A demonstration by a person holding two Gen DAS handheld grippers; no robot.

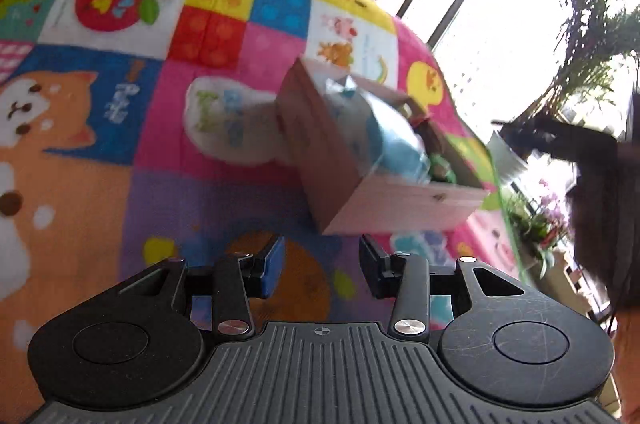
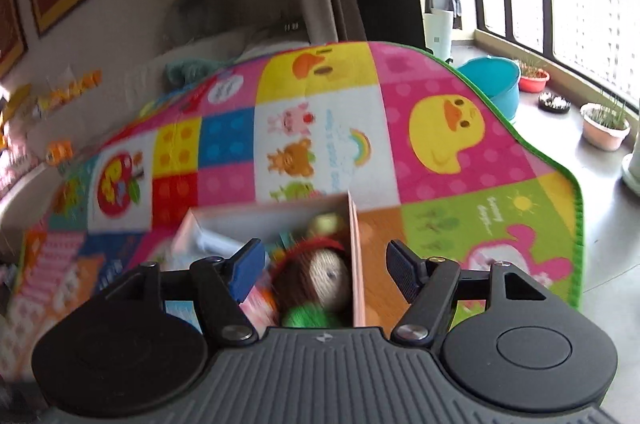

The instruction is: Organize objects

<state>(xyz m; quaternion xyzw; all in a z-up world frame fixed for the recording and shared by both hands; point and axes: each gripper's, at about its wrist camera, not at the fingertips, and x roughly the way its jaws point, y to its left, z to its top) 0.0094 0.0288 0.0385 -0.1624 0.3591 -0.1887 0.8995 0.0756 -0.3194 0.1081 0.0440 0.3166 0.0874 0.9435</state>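
Observation:
A pale wooden box [image 1: 404, 206] stands on the colourful play mat [image 1: 140, 112], holding a light blue soft toy [image 1: 384, 140] and a small green item [image 1: 442, 170]. My left gripper [image 1: 322, 270] is open and empty, just in front of the box. In the right wrist view the same box [image 2: 354, 256] lies right under my right gripper [image 2: 326, 270], which is open with its jaws either side of the box's right wall. A knitted doll [image 2: 320, 278] with brown hair and green body lies inside, beside blurred items.
The mat [image 2: 460, 192] ends in a green edge at the right, with bare grey floor beyond. A teal basin [image 2: 494, 80] and plant pots [image 2: 604, 126] stand by the window. A sofa [image 2: 224, 52] runs along the far side of the mat.

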